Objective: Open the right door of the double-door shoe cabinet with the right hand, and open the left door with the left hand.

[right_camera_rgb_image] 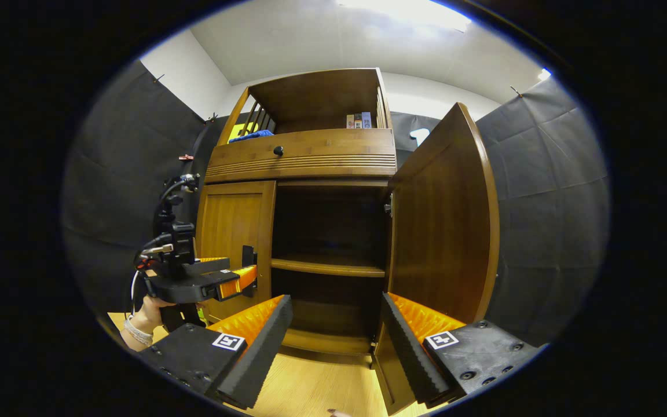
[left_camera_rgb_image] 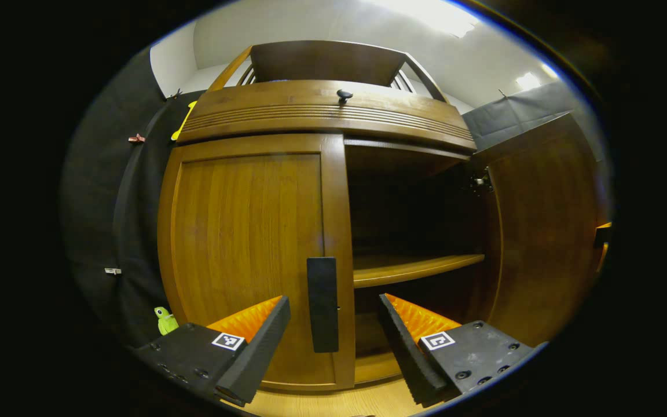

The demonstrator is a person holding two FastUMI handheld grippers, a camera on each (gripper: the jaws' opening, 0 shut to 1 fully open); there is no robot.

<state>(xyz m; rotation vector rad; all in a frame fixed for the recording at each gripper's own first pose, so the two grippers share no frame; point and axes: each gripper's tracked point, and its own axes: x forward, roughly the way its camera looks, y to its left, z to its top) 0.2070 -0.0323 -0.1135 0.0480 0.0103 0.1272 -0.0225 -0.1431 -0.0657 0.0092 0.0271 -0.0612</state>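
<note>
Halfway there. Left door [left_camera_rgb_image: 246, 260] of the shoe cabinet [right_camera_rgb_image: 304, 153] not opened yet, left hand-held gripper [left_camera_rgb_image: 333, 336] spread apart around its black handle [left_camera_rgb_image: 322, 304]. Right door [right_camera_rgb_image: 440, 214] already swung open, right hand-held gripper [right_camera_rgb_image: 336, 341] spread apart, empty.

Some background stuff can be spotted around the booth. A little green toy figure [left_camera_rgb_image: 165, 320] is tucked low against the black cloth wall [left_camera_rgb_image: 107, 202], down near the light wood floor [right_camera_rgb_image: 322, 388]. A small red clip [left_camera_rgb_image: 136, 138] is pinned high on that cloth and a pale clip [left_camera_rgb_image: 112, 271] lower down. Something yellow [left_camera_rgb_image: 184, 120] is stuck to the cloth further up. On the open top shelf, a blue cloth [right_camera_rgb_image: 250, 136] is laid at one end and a few small boxes [right_camera_rgb_image: 359, 120] are stood at the other. A white ceiling [right_camera_rgb_image: 322, 40] with bright lights [right_camera_rgb_image: 409, 10] can be seen overhead.
</note>
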